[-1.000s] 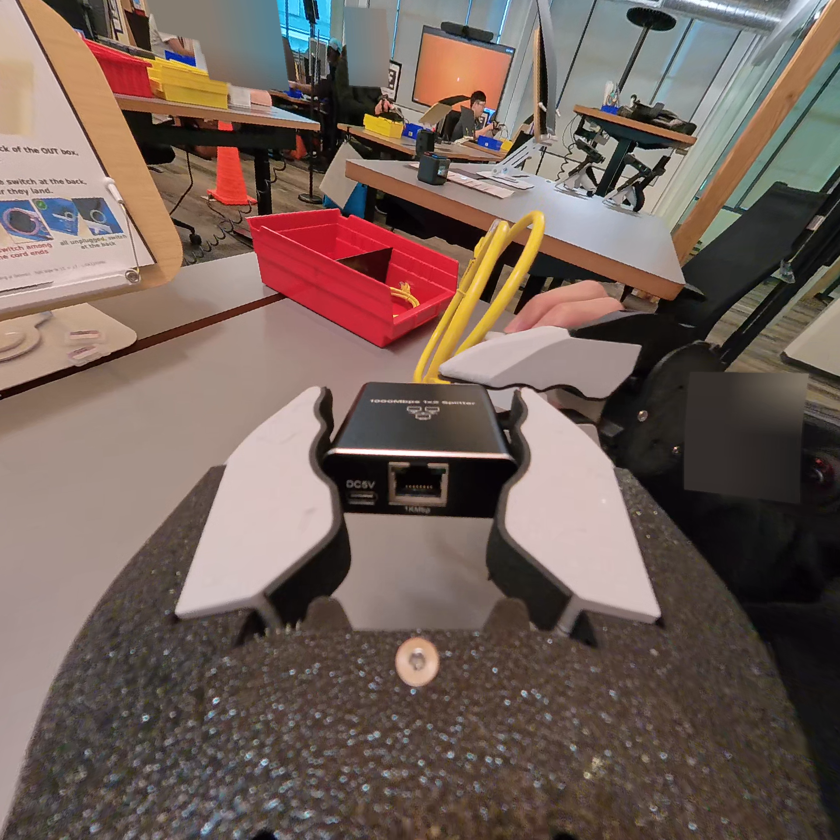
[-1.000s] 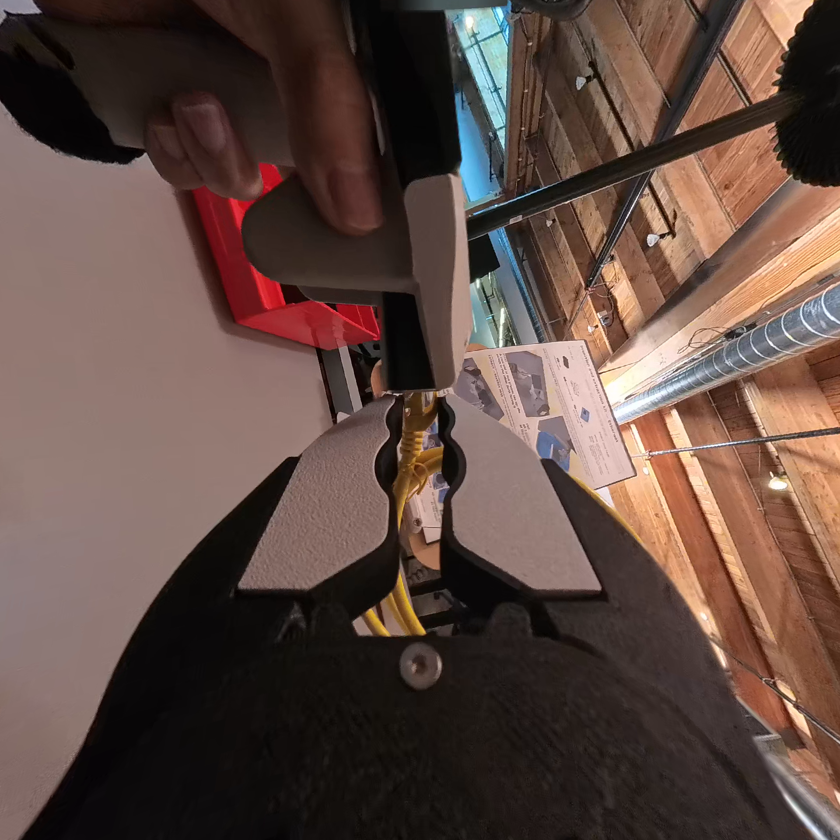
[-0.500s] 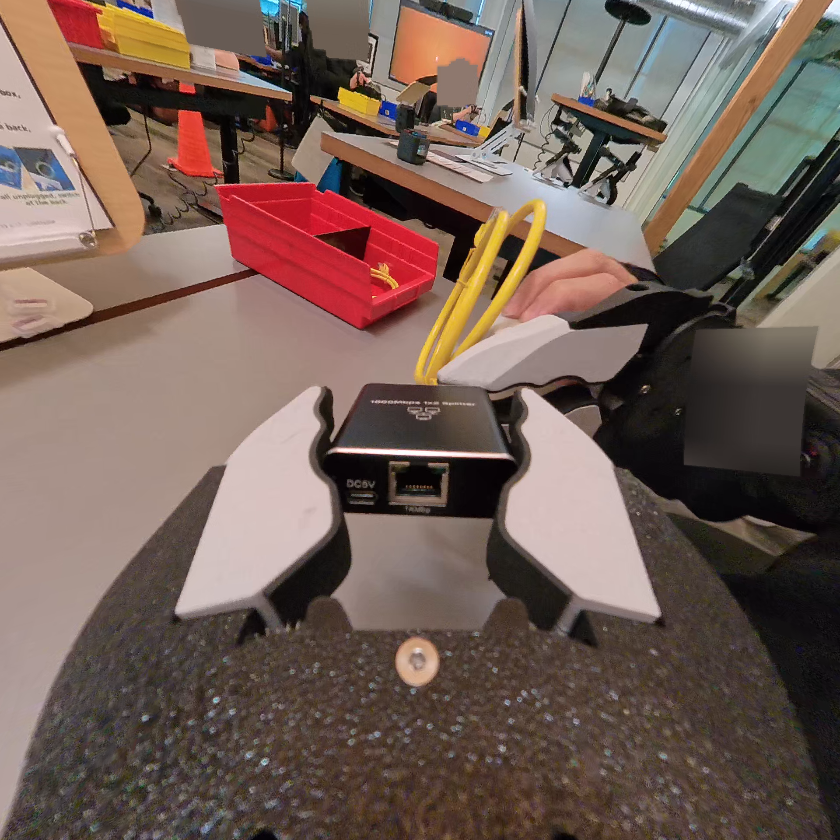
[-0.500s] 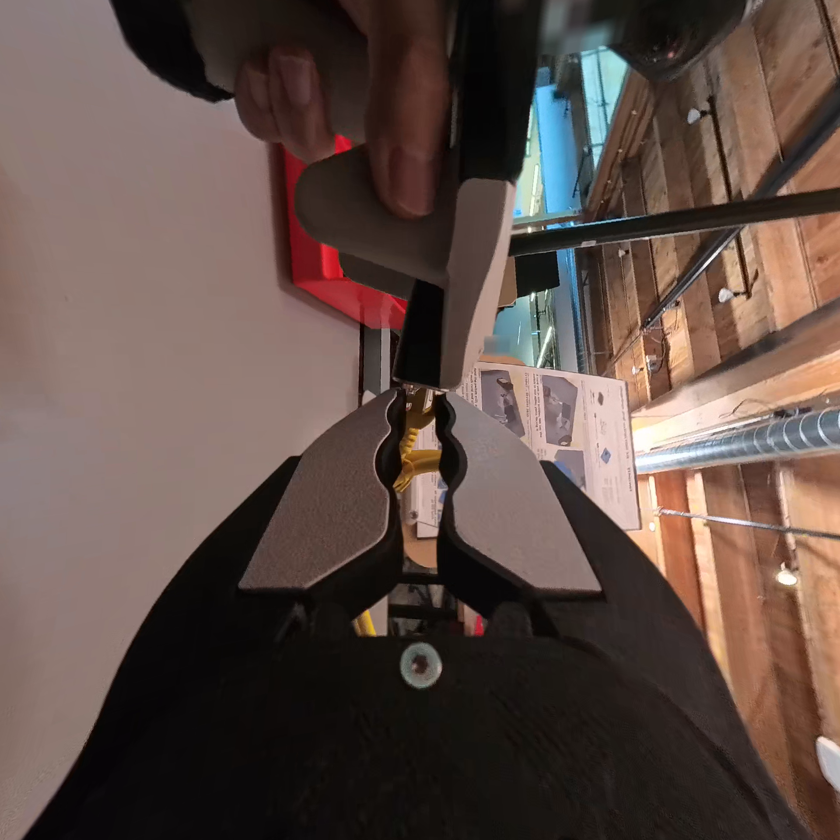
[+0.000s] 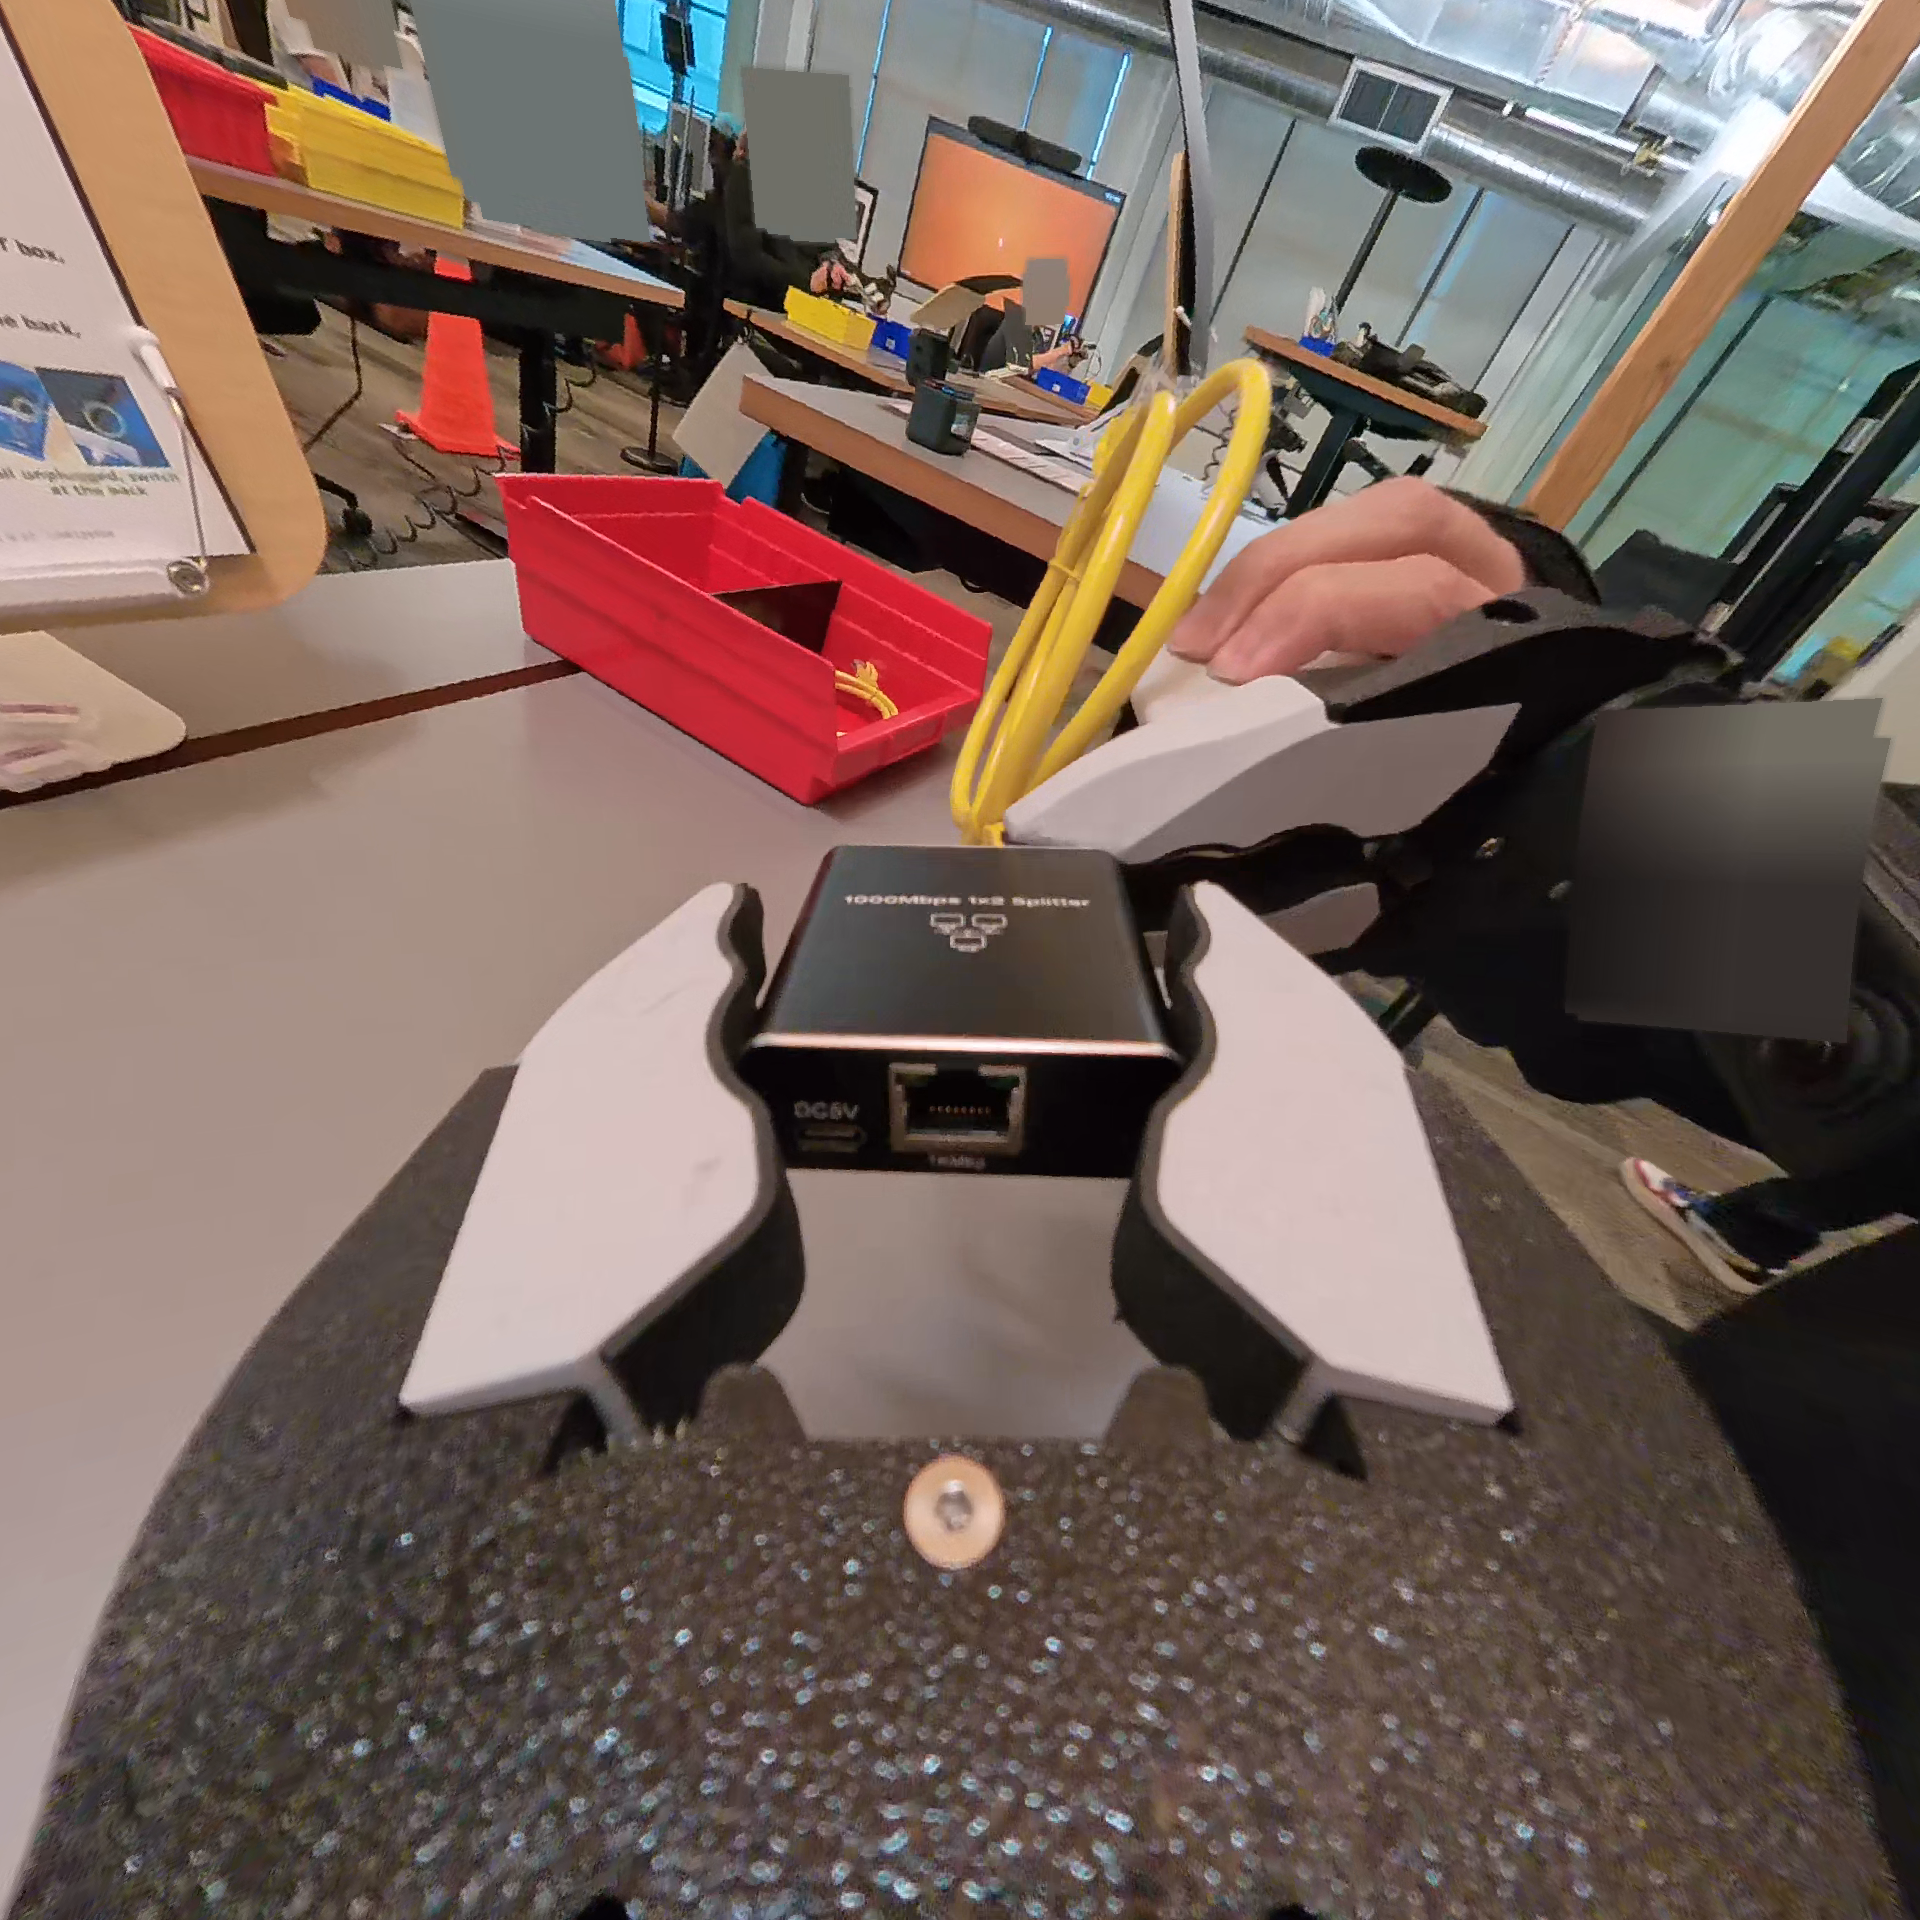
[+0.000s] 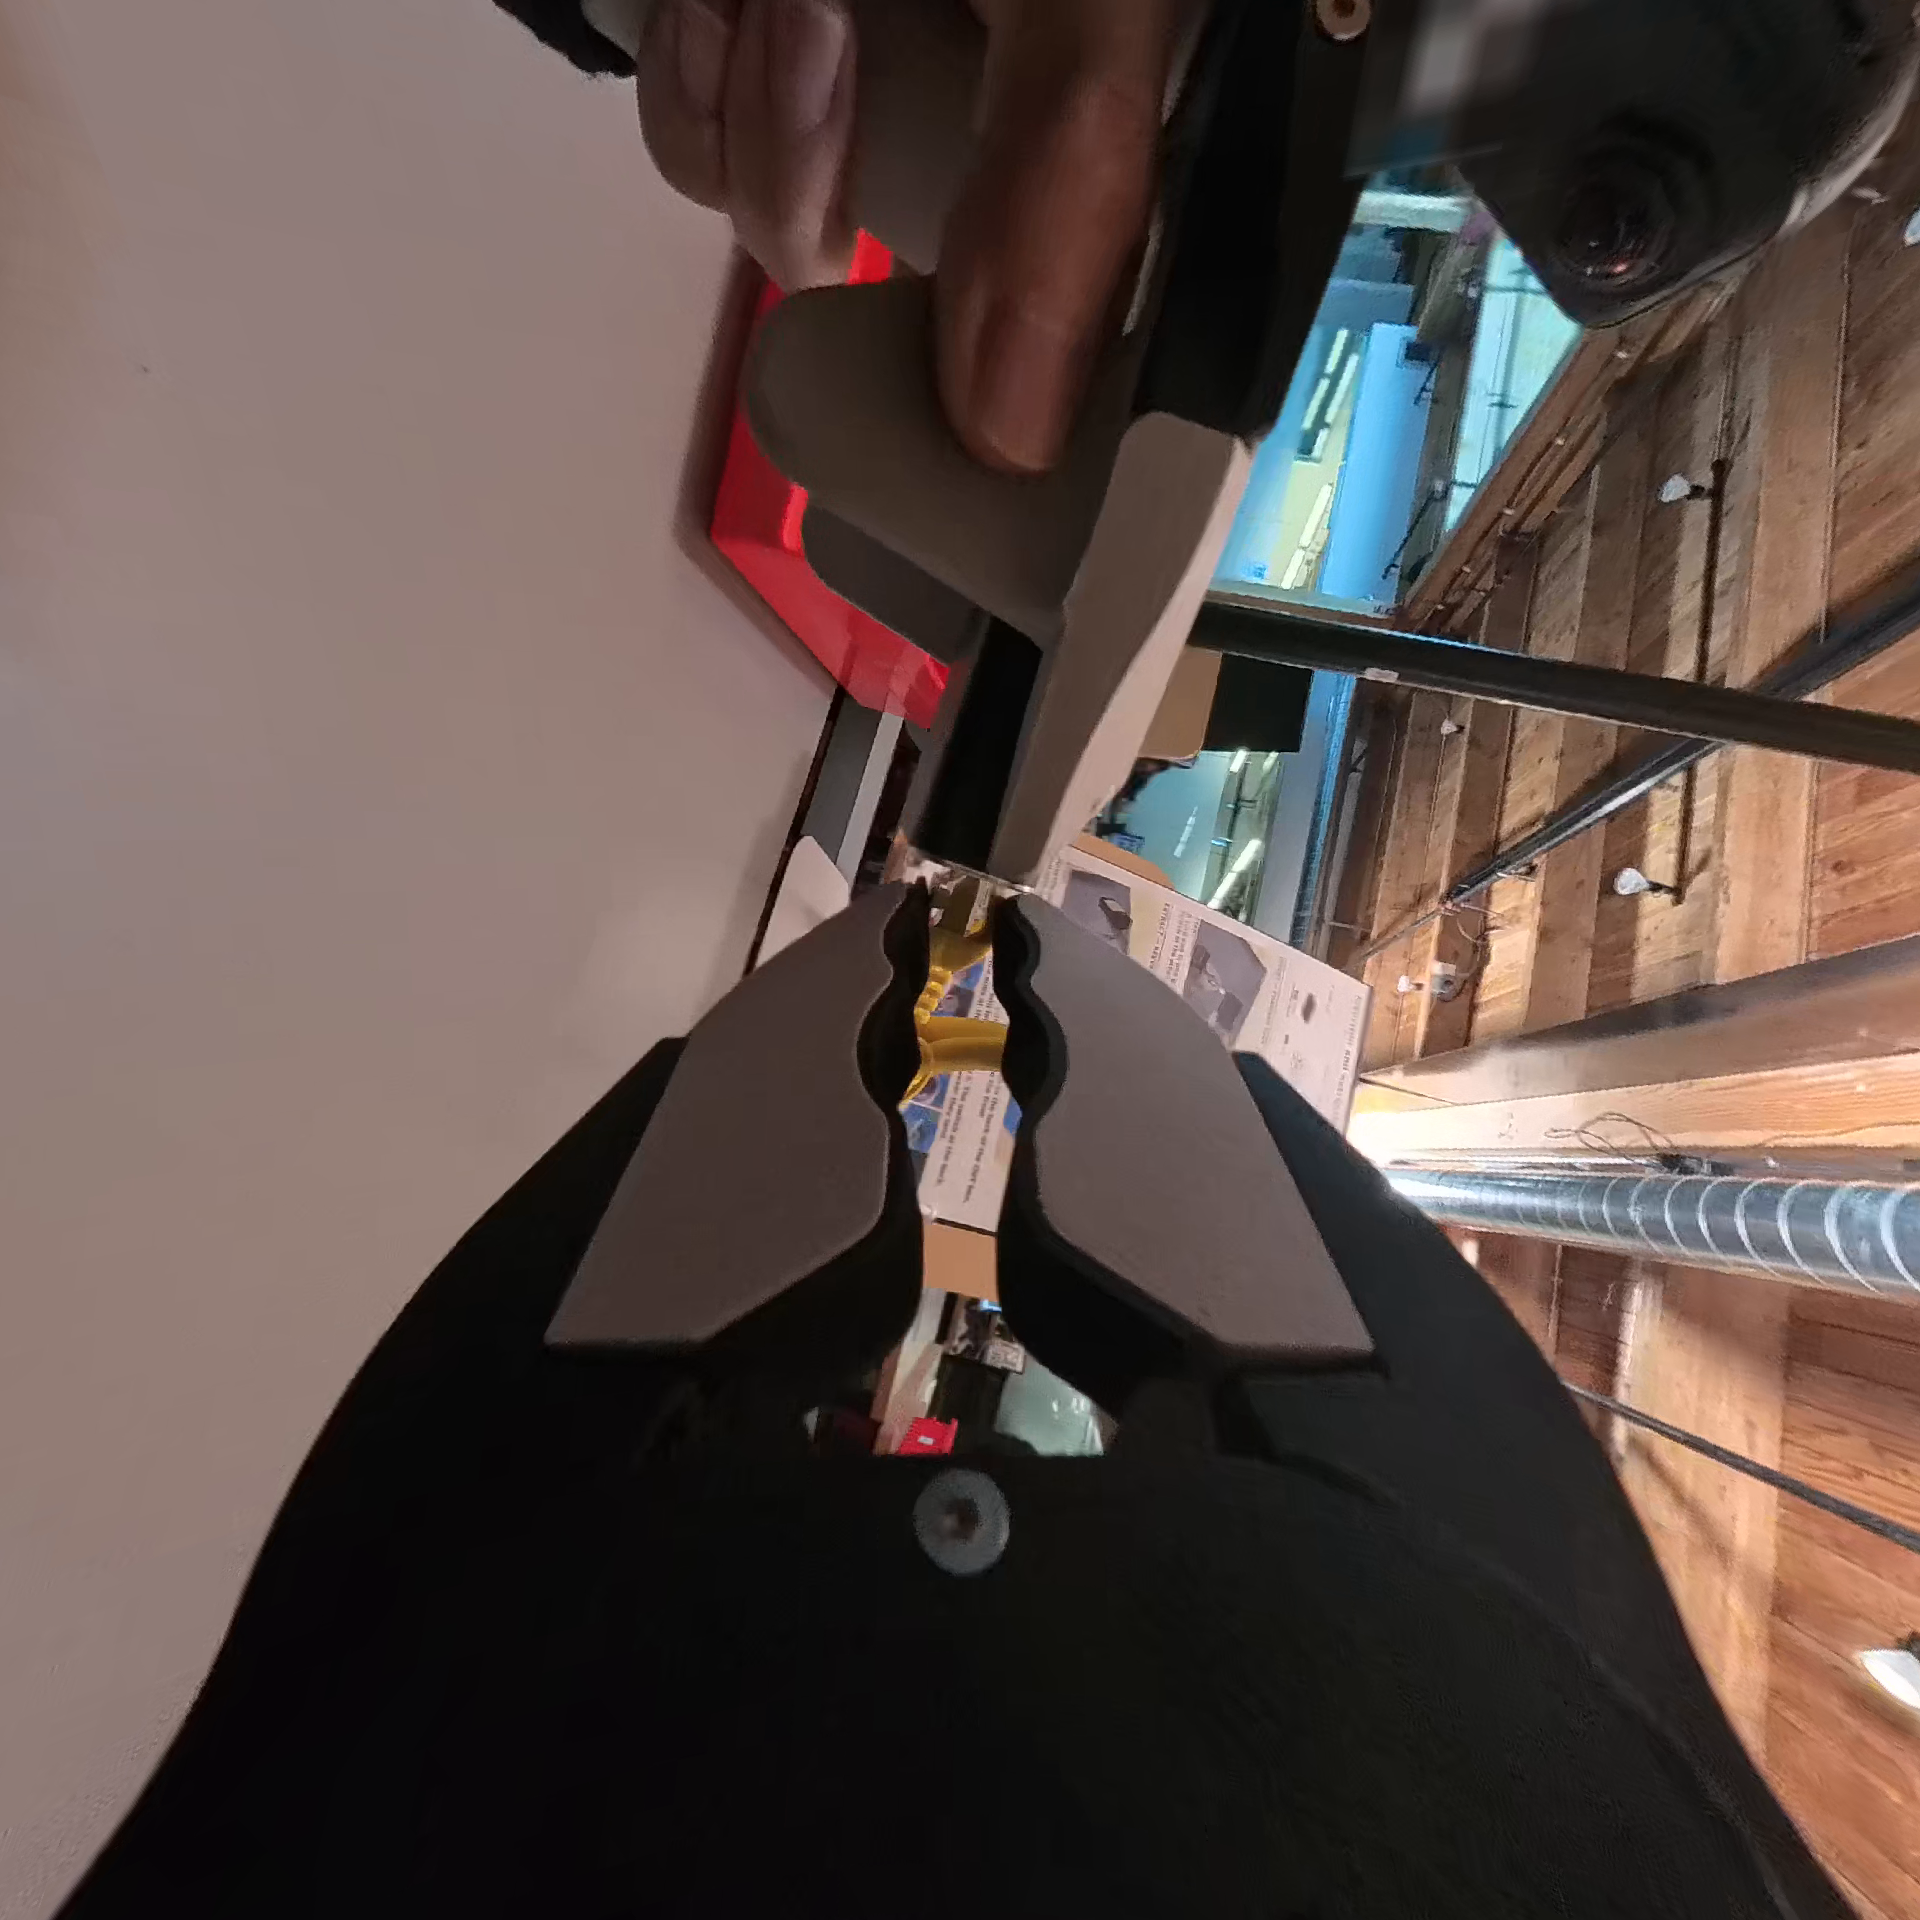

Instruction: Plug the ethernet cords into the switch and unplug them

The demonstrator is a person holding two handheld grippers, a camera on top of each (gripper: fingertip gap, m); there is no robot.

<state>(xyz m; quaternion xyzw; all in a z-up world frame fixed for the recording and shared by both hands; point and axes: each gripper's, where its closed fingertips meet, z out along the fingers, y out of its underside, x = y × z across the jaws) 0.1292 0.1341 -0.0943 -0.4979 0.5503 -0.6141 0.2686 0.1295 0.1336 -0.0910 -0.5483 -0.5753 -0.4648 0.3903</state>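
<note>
My left gripper [image 5: 961, 904] is shut on the black switch [image 5: 961, 966], held level above the grey table [image 5: 260, 935] with one empty port facing the camera. My right gripper [image 6: 958, 914] is shut on the plug end of a yellow ethernet cord [image 6: 951, 997]. Its tip is at the switch's far face [image 6: 971, 748], and the far ports are hidden. In the left wrist view the right gripper [image 5: 1039, 826] comes in from the right behind the switch. The cord's loop [image 5: 1122, 582] rises above it.
A red bin [image 5: 727, 613] sits on the table behind the switch, with a bit of yellow cord [image 5: 868, 691] inside; it also shows in the right wrist view [image 6: 790, 540]. An instruction board [image 5: 104, 312] stands at far left. A hand [image 5: 1340, 592] holds the right gripper. Both grippers' tips are close together, under 4 cm apart.
Both grippers keep their hold. The right gripper has swung its rear end up and back while its tip stays at the switch's far face. The left wrist view has shifted slightly.
</note>
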